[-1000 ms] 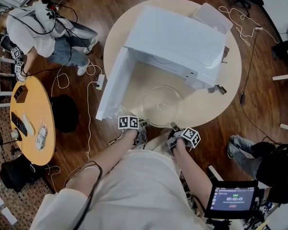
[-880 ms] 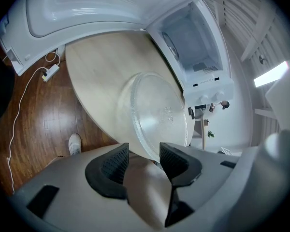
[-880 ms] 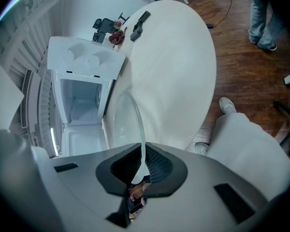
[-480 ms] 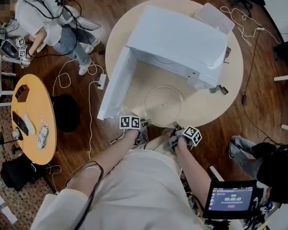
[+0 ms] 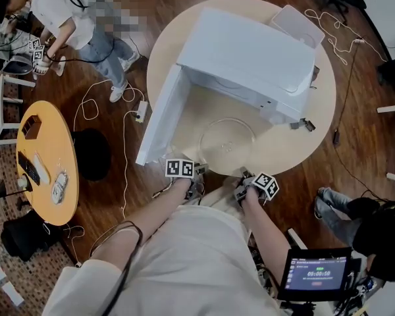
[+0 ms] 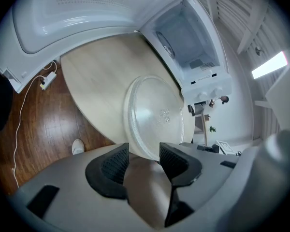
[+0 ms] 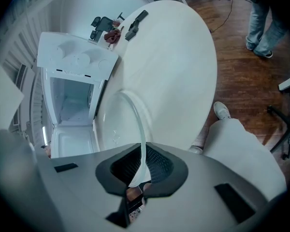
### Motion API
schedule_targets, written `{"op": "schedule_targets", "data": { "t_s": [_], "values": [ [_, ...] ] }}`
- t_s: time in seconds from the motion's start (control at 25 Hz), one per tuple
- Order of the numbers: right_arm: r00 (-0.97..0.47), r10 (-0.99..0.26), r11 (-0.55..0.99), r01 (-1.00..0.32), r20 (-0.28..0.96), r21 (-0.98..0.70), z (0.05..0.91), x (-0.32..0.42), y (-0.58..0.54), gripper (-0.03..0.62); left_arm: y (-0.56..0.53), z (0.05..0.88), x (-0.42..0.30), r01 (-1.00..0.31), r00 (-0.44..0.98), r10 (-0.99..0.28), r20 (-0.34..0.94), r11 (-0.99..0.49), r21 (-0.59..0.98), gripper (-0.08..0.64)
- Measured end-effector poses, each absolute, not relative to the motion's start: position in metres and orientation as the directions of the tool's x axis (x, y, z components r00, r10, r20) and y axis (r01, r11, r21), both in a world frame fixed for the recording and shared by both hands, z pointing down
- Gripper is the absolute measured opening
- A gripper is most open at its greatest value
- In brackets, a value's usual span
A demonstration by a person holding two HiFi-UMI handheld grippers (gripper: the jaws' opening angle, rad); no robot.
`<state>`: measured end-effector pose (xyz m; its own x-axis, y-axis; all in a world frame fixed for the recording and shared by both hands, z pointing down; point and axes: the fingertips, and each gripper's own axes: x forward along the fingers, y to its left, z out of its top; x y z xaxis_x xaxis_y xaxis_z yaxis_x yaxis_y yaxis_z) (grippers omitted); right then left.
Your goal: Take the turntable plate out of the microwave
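On the table [image 5: 291, 145], right hand-held gripper [image 7: 141, 164] pinches the turntable plate [image 5: 227, 140] by its rim; left hand-held gripper [image 6: 144, 150] spread.

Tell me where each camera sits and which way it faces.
Head view: on the person's head, facing steeply down at table, microwave, plate; both forearms, left gripper, right gripper show.
Left gripper view: on the left gripper, facing along its open jaws at the plate.
Right gripper view: on the right gripper, facing along its jaws, shut on the plate's rim.
Shared: all three see the plate and the open microwave.
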<state>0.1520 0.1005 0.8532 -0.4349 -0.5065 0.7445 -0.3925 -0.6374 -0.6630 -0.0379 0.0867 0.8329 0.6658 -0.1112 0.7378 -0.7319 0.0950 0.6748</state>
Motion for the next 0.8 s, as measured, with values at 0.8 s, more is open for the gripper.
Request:
{"op": "schedule_targets", "data": {
  "t_s": [0.8],
  "values": [
    [-0.35, -0.439, -0.585, -0.588, 0.827, -0.559, 0.855, 0.15, 0.086, 0.035, 0.068, 0.803, -0.02, -0.637, 0.769, -0.15, 0.622, -0.095, 0.765, 0.186]
  ]
}}
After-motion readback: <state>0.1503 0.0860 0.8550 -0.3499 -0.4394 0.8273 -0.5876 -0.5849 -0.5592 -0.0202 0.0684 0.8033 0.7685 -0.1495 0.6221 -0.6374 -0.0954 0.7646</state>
